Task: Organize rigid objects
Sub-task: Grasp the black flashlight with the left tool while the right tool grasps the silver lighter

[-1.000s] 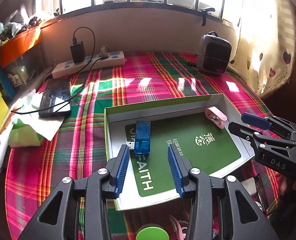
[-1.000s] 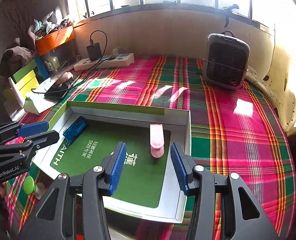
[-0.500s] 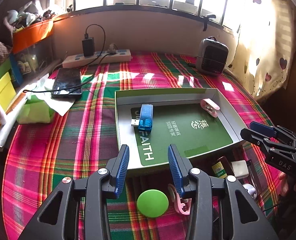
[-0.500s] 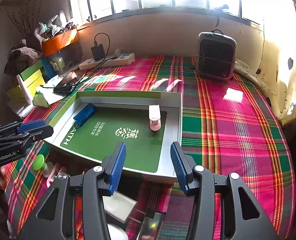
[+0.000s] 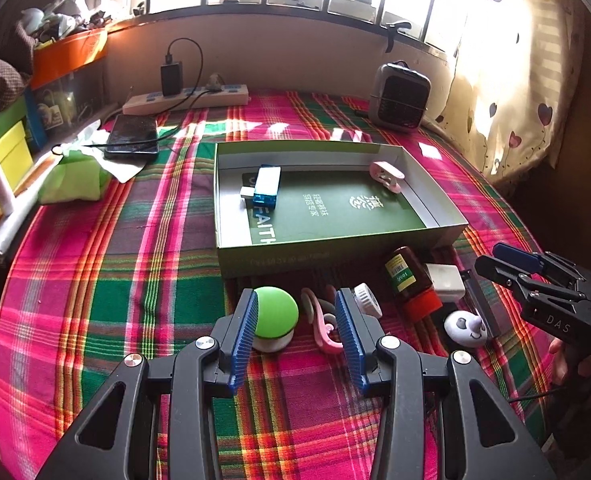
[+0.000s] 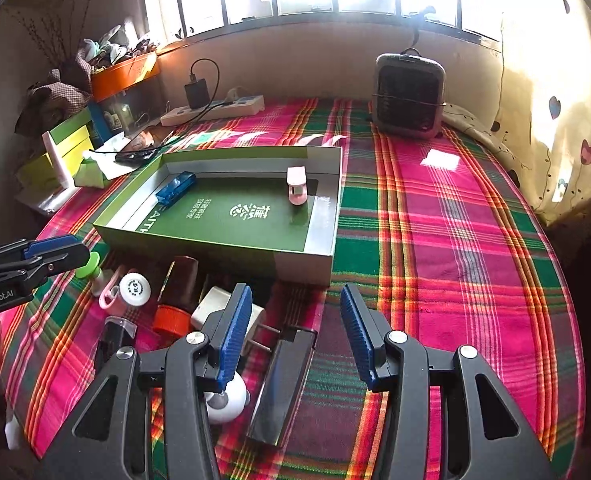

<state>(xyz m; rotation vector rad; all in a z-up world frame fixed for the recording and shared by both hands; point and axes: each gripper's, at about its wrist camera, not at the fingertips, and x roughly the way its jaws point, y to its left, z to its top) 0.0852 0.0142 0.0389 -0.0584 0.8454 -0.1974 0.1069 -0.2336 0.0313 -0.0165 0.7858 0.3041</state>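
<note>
A green box lid [image 5: 231, 248] [image 6: 295, 264] lies on the plaid cloth and holds a blue USB stick [image 5: 266, 187] [image 6: 175, 188] and a pink clip [image 5: 386, 175] [image 6: 297, 185]. In front of it lie a green-capped mushroom toy [image 5: 275, 316], a pink hook [image 5: 320, 322], a white cap [image 5: 368, 299] [image 6: 134, 288], a brown bottle with a red cap [image 5: 409, 280] [image 6: 177, 296], a white plug [image 5: 445, 280] [image 6: 211, 308], a white figure [image 5: 465, 327] and a black bar [image 6: 283, 384]. My left gripper [image 5: 297, 334] is open above the toy and hook. My right gripper [image 6: 295, 334] is open above the black bar.
A small heater [image 5: 399, 98] [image 6: 409, 96] stands at the back right. A power strip with a charger [image 5: 187, 98] [image 6: 215, 108], a phone [image 5: 132, 136] and a green tissue pack [image 5: 75, 178] lie at the back left. Boxes [image 6: 69, 144] line the left edge.
Both grippers have pulled back toward the near edge, away from the box lid. The loose objects in front of the lid have come into view. Both stay open and empty.
</note>
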